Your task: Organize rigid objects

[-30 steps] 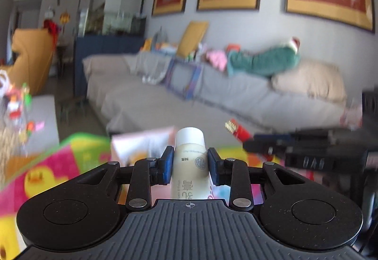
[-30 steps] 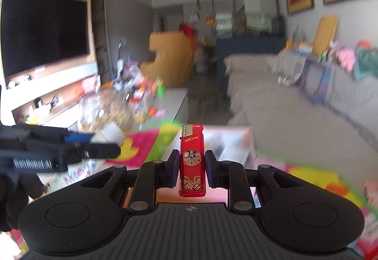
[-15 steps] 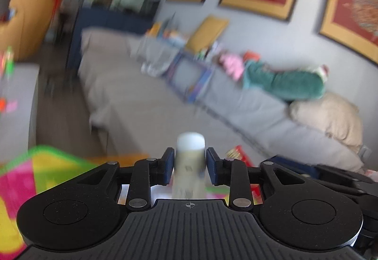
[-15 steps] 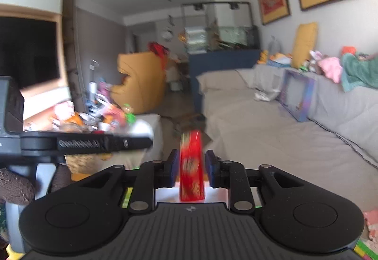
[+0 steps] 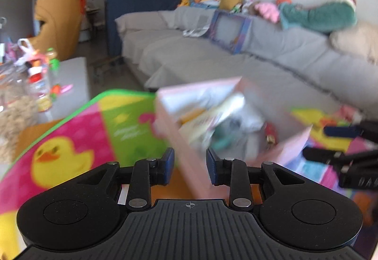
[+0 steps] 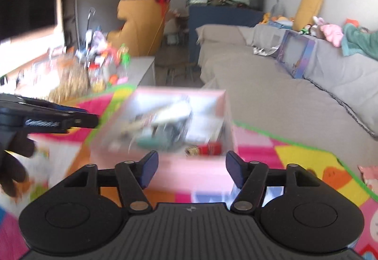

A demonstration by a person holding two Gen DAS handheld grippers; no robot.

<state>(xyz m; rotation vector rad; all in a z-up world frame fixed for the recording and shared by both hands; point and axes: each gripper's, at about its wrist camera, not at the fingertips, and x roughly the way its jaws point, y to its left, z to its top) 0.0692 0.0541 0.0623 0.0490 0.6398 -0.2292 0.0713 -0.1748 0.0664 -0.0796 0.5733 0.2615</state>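
Note:
A pink box holding several small items stands on a colourful play mat; it also shows in the right wrist view. A red lighter lies inside near the box's front right corner, also visible in the left wrist view. A white tube lies among the blurred items. My left gripper is open and empty above the box's near edge. My right gripper is wide open and empty just in front of the box. Each gripper shows in the other's view, the right one and the left one.
A grey sofa with toys and a picture frame runs along the right. A low white table with bottles and a jar of snacks stands at the left. The play mat surrounds the box.
Both grippers tipped down toward the pink box and opened. The white tube left the left gripper and the red lighter left the right gripper; the lighter now lies in the box.

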